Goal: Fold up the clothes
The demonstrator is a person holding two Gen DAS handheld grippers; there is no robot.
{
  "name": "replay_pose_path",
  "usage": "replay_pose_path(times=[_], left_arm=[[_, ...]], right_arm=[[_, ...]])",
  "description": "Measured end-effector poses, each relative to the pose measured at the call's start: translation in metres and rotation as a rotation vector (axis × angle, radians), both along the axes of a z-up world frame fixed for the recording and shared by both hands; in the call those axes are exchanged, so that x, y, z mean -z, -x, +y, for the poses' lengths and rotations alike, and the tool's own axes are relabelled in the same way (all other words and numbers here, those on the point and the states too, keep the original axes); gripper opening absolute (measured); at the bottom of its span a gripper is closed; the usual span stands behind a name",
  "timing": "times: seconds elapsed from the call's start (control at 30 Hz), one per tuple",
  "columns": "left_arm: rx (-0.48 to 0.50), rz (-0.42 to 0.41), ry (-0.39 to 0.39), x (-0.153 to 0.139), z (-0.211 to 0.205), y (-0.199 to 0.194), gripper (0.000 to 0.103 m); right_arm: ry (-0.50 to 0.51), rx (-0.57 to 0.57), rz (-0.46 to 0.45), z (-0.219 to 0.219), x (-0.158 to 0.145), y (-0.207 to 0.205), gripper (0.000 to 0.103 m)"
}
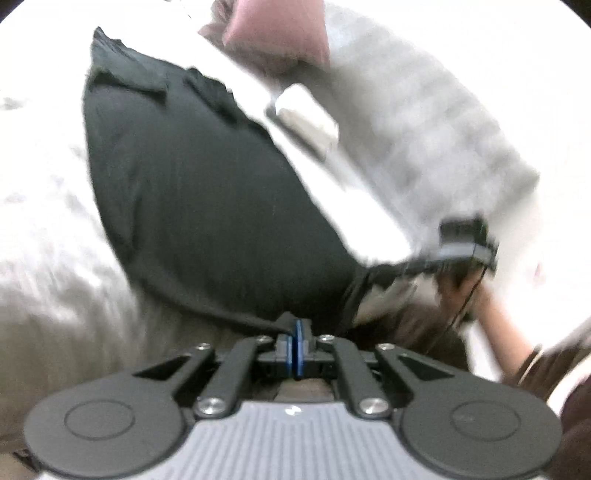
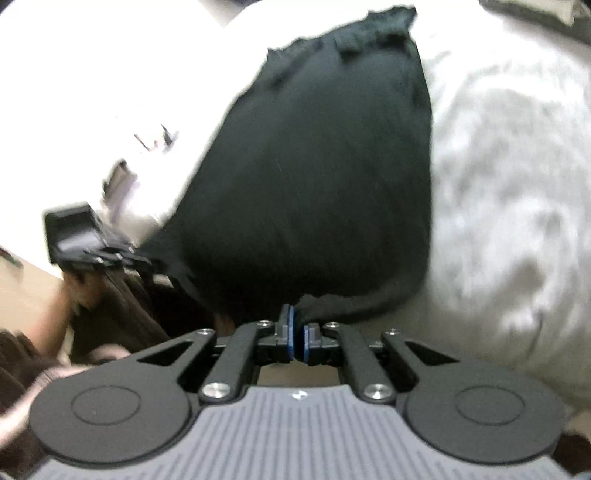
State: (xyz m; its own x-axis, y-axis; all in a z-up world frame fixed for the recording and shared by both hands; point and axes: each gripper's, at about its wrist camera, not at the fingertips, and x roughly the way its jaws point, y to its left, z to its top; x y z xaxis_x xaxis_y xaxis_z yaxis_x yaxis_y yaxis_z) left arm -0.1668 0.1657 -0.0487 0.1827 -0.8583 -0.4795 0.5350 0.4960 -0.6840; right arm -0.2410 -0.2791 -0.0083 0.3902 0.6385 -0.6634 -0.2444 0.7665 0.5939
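A black garment (image 1: 207,206) lies stretched out over a white bed, its far end crumpled. My left gripper (image 1: 298,326) is shut on the garment's near edge, blue pads pressed together on the cloth. In the right wrist view the same black garment (image 2: 317,177) spreads away from my right gripper (image 2: 295,325), which is shut on another near corner. Each view catches the other gripper at its side: the right gripper (image 1: 402,267) held by a hand, and the left gripper (image 2: 155,266) holding the hem. Both frames are blurred by motion.
White rumpled bedding (image 2: 509,192) surrounds the garment. A maroon pillow (image 1: 280,33) and a small white object (image 1: 306,114) lie at the far side. A grey knitted blanket (image 1: 424,122) runs along the right. A person's forearm (image 1: 506,325) reaches in from the right.
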Motion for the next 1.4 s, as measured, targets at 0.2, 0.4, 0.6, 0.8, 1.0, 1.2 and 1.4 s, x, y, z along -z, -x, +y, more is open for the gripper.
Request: replay_pose_path(times=[0.2,0.4,0.6,0.8,1.0,1.2,1.4], left_arm=[[-0.217,0.031,0.166,-0.012,0.021,-0.031,0.003],[-0.432,0.059,0.148,0.000,0.021,-0.074,0.003],[-0.568,0.064,0.080,0.017,0.009,-0.102,0.003],[-0.619,0.096,0.059,0.035,0.019,-0.112,0.012],[-0.668,0.005,0.077,0.022,0.019,-0.110,0.036],[-0.663,-0.230,-0.135,-0.006,-0.004,-0.101,0.038],[-0.645,-0.286,-0.246,-0.005,-0.021,-0.104,0.039]], right_arm=[[-0.086,0.071,-0.129,-0.002,-0.023,-0.032,0.006],[-0.095,0.214,-0.183,-0.016,-0.014,-0.080,0.006],[-0.050,0.336,-0.207,-0.034,0.005,-0.112,0.006],[-0.055,0.399,-0.177,-0.046,0.030,-0.129,0.016],[-0.093,0.453,-0.218,-0.053,0.021,-0.129,0.025],[-0.047,0.496,-0.295,-0.053,0.011,-0.115,0.050],[0.135,0.452,-0.397,-0.031,0.005,-0.114,0.050]])
